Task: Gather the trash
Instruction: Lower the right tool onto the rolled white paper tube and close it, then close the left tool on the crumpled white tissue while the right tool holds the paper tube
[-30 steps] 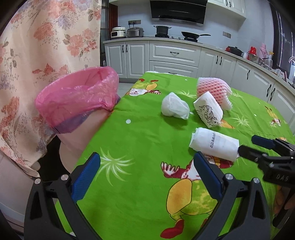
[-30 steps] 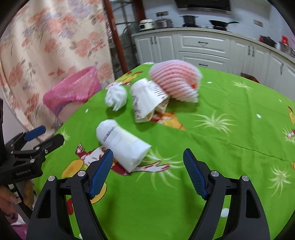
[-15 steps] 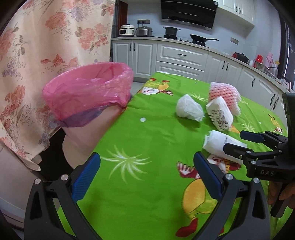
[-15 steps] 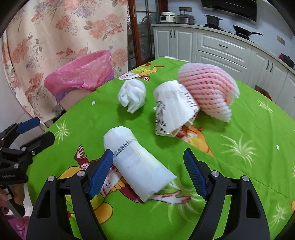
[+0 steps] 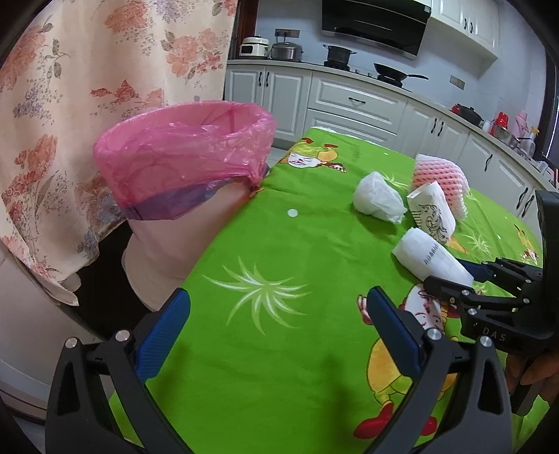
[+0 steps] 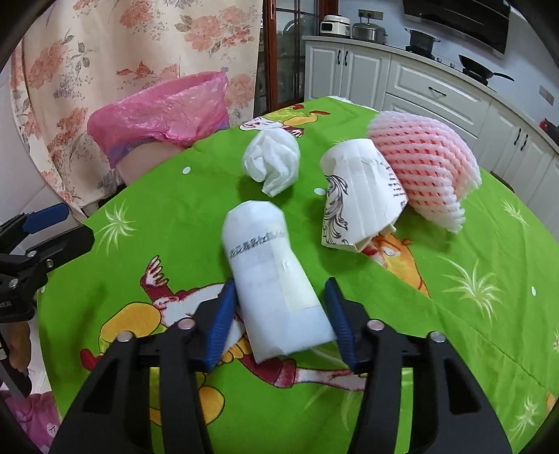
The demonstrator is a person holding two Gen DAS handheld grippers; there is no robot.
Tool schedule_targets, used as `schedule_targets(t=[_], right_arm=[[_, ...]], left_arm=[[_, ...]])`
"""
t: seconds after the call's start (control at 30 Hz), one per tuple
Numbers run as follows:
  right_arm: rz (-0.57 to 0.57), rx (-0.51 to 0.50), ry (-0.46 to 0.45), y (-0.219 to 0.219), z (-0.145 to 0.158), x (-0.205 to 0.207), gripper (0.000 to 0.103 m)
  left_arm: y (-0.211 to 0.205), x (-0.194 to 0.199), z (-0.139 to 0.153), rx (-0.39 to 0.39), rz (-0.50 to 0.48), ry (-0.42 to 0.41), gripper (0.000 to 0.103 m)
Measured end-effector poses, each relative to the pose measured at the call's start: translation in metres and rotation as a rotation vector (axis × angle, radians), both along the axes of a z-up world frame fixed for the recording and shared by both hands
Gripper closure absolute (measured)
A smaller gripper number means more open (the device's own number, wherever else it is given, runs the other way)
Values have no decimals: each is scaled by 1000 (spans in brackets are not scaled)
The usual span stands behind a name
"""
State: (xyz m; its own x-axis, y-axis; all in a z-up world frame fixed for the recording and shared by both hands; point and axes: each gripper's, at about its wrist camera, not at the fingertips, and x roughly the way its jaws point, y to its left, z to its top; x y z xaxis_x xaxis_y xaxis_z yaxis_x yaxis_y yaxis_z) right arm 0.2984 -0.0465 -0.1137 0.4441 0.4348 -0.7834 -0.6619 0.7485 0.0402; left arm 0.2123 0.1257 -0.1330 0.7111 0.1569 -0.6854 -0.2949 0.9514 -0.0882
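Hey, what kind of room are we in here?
Most likely a home kitchen with a dining table. White cabinets line the walls, a pot and frying pan sit on the stove under a range hood, and a rice cooker stands on the counter.

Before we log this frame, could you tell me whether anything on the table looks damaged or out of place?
Two paper cups lie tipped on the green tablecloth: the white paper cup between the right gripper fingers, and the printed paper cup, crushed against the foam fruit net.

Home kitchen, white cabinets [image 5: 353, 104], range hood [image 5: 374, 26], stovetop pans [image 5: 391, 71]
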Motion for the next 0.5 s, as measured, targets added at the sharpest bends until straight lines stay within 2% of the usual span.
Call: schedule_targets(t=[0.03, 0.1, 0.33, 0.5], right_arm=[[-1, 7, -1, -2, 1, -1, 70], [-9, 22, -14, -7, 4, -4, 74], [-37, 50, -19, -31, 9, -20, 77], [-100, 68, -22, -61, 10, -29, 77]], left_arm=[[-1, 1, 0, 1, -4, 1, 5], [-5, 2, -1, 2, -15, 4, 5], [-15, 8, 0, 11, -45, 15, 5], [-23, 32, 6, -17, -70, 17, 5]])
